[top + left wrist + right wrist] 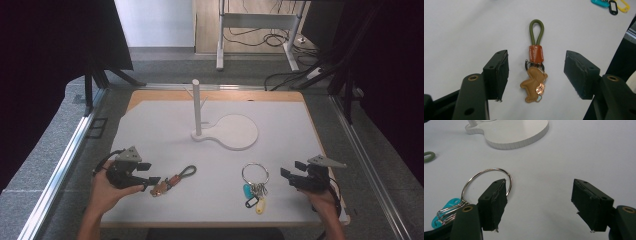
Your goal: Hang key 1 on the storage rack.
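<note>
Left gripper point(148, 172) sits low at the near-left of the white table point(300, 140), held in the person's left hand point(107, 192). Jaws stand wide, nothing between the pads. The leather keychain point(172, 179) lies flat on the board just beside the jaw tips, to their right in the high view. In the left gripper view it lies in line with the gap: tan animal-shaped charm point(534, 83) nearest the camera, level with the pads but touching neither, then the orange leather collar point(535, 53), then the olive cord loop point(536, 31) pointing away.

Mid-table, further back: white stand point(230, 131) with an upright post point(196, 107) on a rounded flat base.

Right of the keychain, near edge: large metal key ring point(255, 174) lying flat, with a teal, a black and a yellow tag point(252, 197) bunched on its near side.

Right gripper point(292, 172) is just beside that ring, to its right, held in the right hand point(322, 200). Jaws spread wide, empty. In the right gripper view the ring point(487, 182) lies by the left-hand jaw, partly behind it; cannot tell if they touch. Bare table lies between the pads.
</note>
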Motion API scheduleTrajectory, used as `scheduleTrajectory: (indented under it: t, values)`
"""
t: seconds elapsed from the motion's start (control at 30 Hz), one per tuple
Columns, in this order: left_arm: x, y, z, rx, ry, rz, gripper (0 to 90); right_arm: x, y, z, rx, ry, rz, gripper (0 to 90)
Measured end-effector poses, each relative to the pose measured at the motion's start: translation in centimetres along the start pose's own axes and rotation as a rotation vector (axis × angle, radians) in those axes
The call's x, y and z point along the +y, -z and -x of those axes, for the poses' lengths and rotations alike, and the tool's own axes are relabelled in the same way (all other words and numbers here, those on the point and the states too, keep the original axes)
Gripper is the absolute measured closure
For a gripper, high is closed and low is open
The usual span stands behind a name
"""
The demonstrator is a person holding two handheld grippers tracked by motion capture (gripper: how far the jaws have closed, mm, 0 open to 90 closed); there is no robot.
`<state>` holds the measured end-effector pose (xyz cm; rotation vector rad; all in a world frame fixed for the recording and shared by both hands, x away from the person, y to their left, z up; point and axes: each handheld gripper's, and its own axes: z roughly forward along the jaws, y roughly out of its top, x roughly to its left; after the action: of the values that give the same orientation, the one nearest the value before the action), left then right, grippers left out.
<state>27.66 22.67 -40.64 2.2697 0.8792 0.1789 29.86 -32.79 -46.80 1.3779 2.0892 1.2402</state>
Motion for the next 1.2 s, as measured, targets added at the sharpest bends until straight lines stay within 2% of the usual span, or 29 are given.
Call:
scheduleTrajectory:
  t: [0.2, 0.53, 0.63, 0.8, 0.87, 1.07, 1.2]
  values:
    - [0.8, -1.1, 0.0, 0.003, -0.01, -0.048, 36.2, 0.0, 0.2, 0.3, -0.004, 0.01, -0.008, 29.5]
    - [2.9, -1.0, 0.4, -0.013, -0.052, -0.103, 36.6, 0.2, 0.8, 0.7, -0.018, -0.004, 0.0, 30.6]
    - [3.7, -1.1, 0.6, -0.028, -0.069, -0.106, 36.8, 0.1, 0.9, 0.7, -0.05, -0.014, 0.005, 30.5]
    - [4.7, -2.0, 0.7, -0.052, -0.078, -0.135, 37.2, 0.2, 1.1, 0.8, -0.051, -0.017, 0.01, 30.8]
    - [5.0, -2.2, 0.8, -0.07, -0.092, -0.16, 37.6, 0.2, 1.0, 0.7, -0.05, -0.01, 0.005, 30.8]
    - [5.7, -2.9, 0.8, -0.064, -0.108, -0.214, 38.8, 0.3, 0.7, 0.5, -0.043, 0.004, -0.006, 31.0]
    - [5.9, -3.7, 0.8, -0.064, -0.103, -0.248, 39.5, 0.4, 0.6, 0.4, -0.04, 0.009, -0.011, 31.0]
